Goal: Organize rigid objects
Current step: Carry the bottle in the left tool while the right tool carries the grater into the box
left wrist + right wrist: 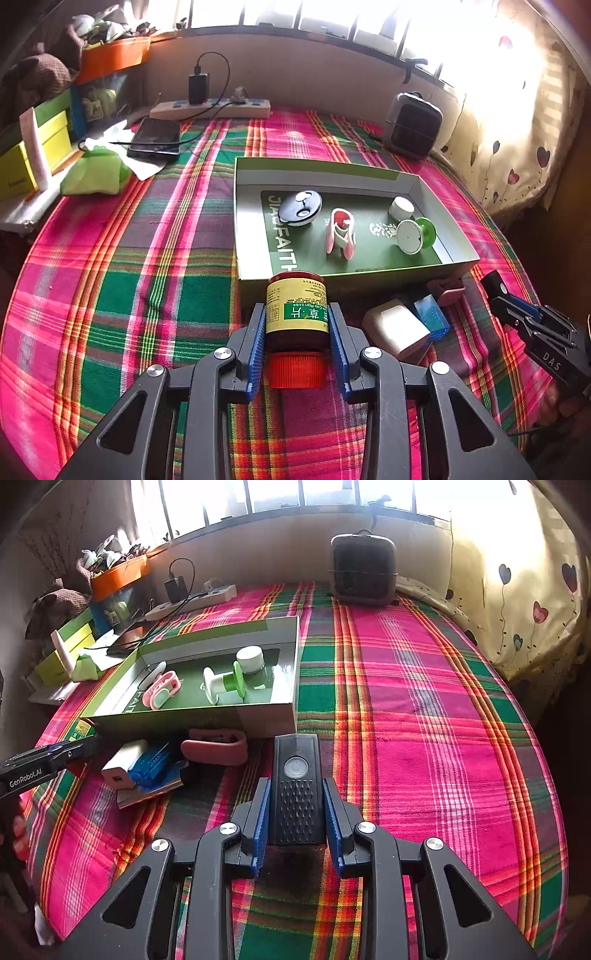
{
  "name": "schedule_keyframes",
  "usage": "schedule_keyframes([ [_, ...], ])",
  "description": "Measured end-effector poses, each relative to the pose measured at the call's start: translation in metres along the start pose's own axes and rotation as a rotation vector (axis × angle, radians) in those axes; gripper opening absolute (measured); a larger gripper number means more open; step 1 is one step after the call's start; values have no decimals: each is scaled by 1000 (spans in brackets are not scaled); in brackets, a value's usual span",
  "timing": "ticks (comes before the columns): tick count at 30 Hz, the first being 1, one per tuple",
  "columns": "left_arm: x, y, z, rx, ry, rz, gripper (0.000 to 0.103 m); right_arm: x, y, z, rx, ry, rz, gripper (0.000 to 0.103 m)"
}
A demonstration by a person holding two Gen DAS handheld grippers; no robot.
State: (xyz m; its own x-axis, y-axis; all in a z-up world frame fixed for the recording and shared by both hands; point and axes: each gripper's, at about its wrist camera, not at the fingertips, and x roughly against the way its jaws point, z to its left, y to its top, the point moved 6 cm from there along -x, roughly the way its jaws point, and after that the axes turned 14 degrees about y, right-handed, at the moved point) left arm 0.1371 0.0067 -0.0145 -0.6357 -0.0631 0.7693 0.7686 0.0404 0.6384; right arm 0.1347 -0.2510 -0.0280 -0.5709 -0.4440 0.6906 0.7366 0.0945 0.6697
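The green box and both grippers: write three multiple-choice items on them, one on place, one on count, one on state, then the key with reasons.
1. Where does the pink clip lie?
A. Inside the green box
B. On the plaid cloth just outside the box's near wall
C. On the windowsill

2. How many things lie inside the green box?
A. Two
B. Four
C. Six

3. What does the left gripper hold?
A. Nothing, it stands open
B. A black flashlight
C. A red-capped medicine bottle

Key:
1 B, the clip rests on the cloth against the box's outer wall, beside the white charger.
2 B, the left wrist view shows a round case, a pink and white holder, a white jar and a green and white spool.
3 C, its blue pads press the bottle's labelled sides; the right gripper holds the flashlight.
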Motion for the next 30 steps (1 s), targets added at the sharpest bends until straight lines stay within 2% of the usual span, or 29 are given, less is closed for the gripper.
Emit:
schedule_keyframes([
  [16, 6, 32, -1, -9, -34, -40, 30, 7, 43, 33, 72, 53, -45, 28],
  [30, -27, 51, -6, -13, -46, -4, 31, -41, 84, 62, 90, 127, -2, 28],
])
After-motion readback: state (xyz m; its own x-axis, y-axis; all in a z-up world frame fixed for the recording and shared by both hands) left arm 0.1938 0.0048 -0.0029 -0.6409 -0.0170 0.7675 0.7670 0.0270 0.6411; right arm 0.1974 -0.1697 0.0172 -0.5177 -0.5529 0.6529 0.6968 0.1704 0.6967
